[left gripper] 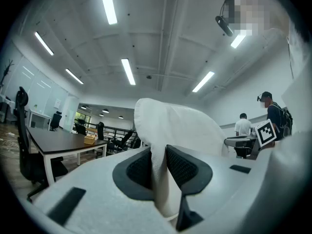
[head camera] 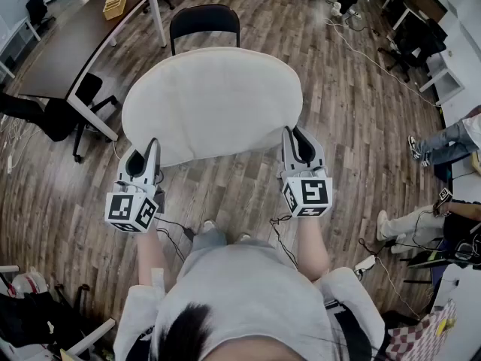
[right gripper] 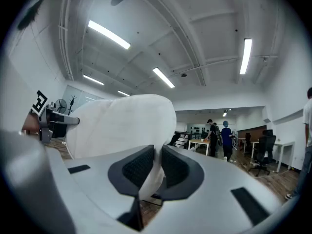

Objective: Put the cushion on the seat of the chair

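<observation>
A big cream cushion (head camera: pixel 212 102) hangs flat in the air in front of me, held by its near edge at both corners. My left gripper (head camera: pixel 149 150) is shut on the cushion's near left corner, and the cloth (left gripper: pixel 158 179) is pinched between its dark pads. My right gripper (head camera: pixel 290 138) is shut on the near right corner, with the cushion (right gripper: pixel 122 126) squeezed between its pads. Beyond the cushion, only the black backrest of the chair (head camera: pixel 204 19) shows; its seat is hidden under the cushion.
A dark table (head camera: pixel 71 40) with a yellow box (head camera: pixel 115 5) stands at the far left, with a black office chair (head camera: pixel 64 115) beside it. Cables (head camera: pixel 174 233) trail on the wooden floor near my feet. People's legs (head camera: pixel 440 145) show at the right edge.
</observation>
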